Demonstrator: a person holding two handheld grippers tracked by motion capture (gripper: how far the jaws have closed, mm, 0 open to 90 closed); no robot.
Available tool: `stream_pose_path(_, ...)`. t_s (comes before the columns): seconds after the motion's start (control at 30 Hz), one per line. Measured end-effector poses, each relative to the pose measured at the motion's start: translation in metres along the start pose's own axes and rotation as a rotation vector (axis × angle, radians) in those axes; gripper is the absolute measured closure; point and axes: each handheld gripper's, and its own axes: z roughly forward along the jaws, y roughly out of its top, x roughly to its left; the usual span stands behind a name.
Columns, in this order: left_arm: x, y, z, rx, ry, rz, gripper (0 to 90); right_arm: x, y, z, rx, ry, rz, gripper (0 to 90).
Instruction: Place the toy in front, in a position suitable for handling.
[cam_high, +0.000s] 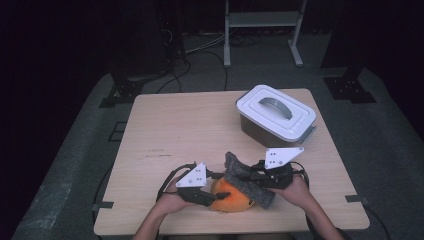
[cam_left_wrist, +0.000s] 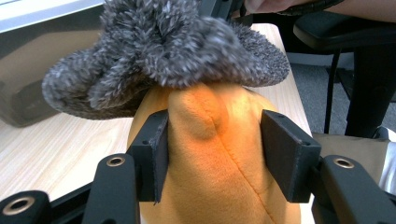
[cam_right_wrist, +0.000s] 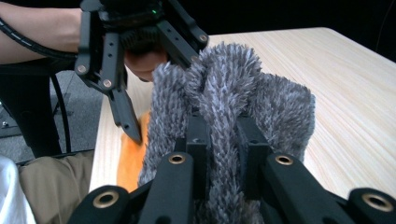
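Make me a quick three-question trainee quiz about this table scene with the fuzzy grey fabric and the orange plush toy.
1. True or false: the right gripper is clamped on the grey fuzzy fabric.
2. What does the left gripper hold between its jaws? A) the box handle B) the orange plush toy C) a cable
3. Is the lid of the white storage box on or off?

Key:
1. True; a fold of the fabric is pinched between its jaws.
2. B; both pads press on the toy's sides.
3. On; it sits closed, at the table's far right.
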Motion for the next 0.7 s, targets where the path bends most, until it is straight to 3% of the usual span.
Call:
stream_pose_path(0.2, 0.004, -0.003, -0.003, 0.016, 0.011, -0.008, 44.8, -0.009, -0.013, -0.004, 0.016, -0.022, 0.038, 77.6)
stream_pose_path(0.43, 0.015, -0.014, -0.011, 0.021, 0.039, -0.075, 45.1, -0.017, -0.025, -0.004, 0.053, -0.037, 0.083, 77.5)
stream_pose_path(0.7, 0.022, -0.022, -0.016, 0.027, 0.051, -0.111, 45.0, -0.023, -0.040, -0.006, 0.084, -0.039, 0.133, 77.5)
